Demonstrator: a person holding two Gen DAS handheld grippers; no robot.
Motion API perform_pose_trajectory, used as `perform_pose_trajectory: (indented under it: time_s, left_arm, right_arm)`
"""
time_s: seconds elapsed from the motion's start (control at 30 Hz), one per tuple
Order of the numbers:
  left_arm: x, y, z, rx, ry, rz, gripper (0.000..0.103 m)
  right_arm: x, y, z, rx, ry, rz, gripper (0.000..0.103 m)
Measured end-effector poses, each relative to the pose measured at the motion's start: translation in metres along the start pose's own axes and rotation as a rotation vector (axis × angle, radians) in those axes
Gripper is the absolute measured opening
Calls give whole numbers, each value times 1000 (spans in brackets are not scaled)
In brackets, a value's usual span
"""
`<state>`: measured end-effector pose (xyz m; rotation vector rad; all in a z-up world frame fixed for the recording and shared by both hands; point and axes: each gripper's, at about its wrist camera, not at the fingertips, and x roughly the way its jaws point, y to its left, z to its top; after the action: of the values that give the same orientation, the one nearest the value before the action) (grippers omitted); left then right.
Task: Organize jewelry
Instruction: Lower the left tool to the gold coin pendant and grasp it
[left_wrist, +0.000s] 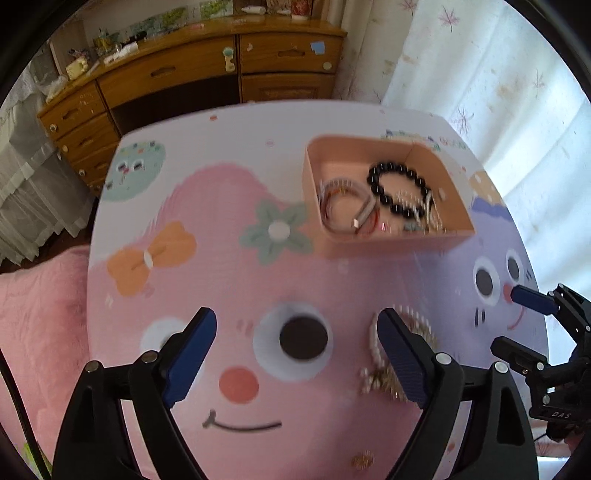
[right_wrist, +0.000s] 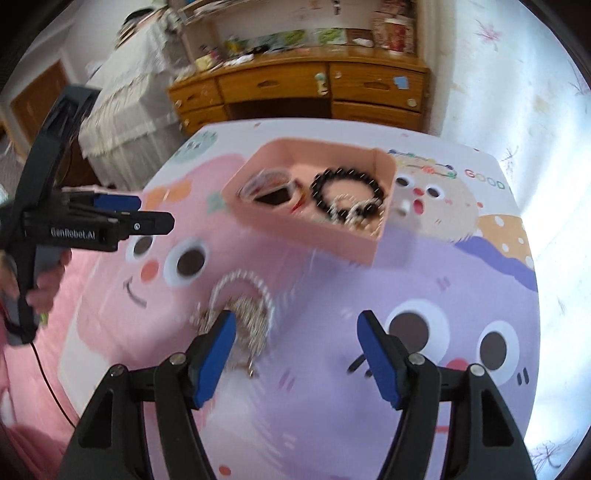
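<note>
A pink box stands on the table and holds a black bead bracelet, a pale bangle and other pieces; it also shows in the right wrist view. A pearl and gold jewelry pile lies on the table, partly behind my left gripper's right finger; it also shows in the right wrist view. My left gripper is open and empty above the table. My right gripper is open and empty, its left finger just in front of the pile.
The table has a cartoon-print cover. A small gold piece lies near its front edge. A wooden dresser stands behind, curtains to the right, a pink blanket to the left.
</note>
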<state>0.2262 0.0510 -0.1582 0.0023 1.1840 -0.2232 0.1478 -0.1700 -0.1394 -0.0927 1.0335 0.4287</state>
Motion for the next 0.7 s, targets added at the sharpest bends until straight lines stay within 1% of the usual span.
perform_pose_trajectory:
  time_s: [0.07,0.13,0.23,0.3,0.4,0.47,0.57,0.67,0.7]
  left_arm:
    - [2,1,-17,2,41,-27,88]
    - [3,-1,-31,25,64,-43,88]
    - [5,-12,-58,111,106,-65,88]
    - [8,-23,-78,207,148,-84,88]
    - [7,-37,-103,329,150,-88,88]
    - [5,-46,-117,404,133,-95,88]
    - [2,-56,-132,476,105,-124,88]
    - [2,-62,-141,517,94,-168,87]
    - [4,-63,-144,529,85,-167,84]
  right_arm:
    - [-1,8,-9,-34,-11,0,74]
    - [-1,19,-20,-84,-19,-8,75]
    - [2,31,-30,-163,-24,-27,77]
    - [6,39,-37,-236,-28,-40,77]
    - [14,51,-47,-352,-36,-45,78]
    - [20,55,-52,-404,-21,-53,78]
    - [27,60,-57,-467,-12,-59,78]
    - [31,63,-57,-484,-15,-49,78]
    - [32,63,-56,-482,-19,-44,78]
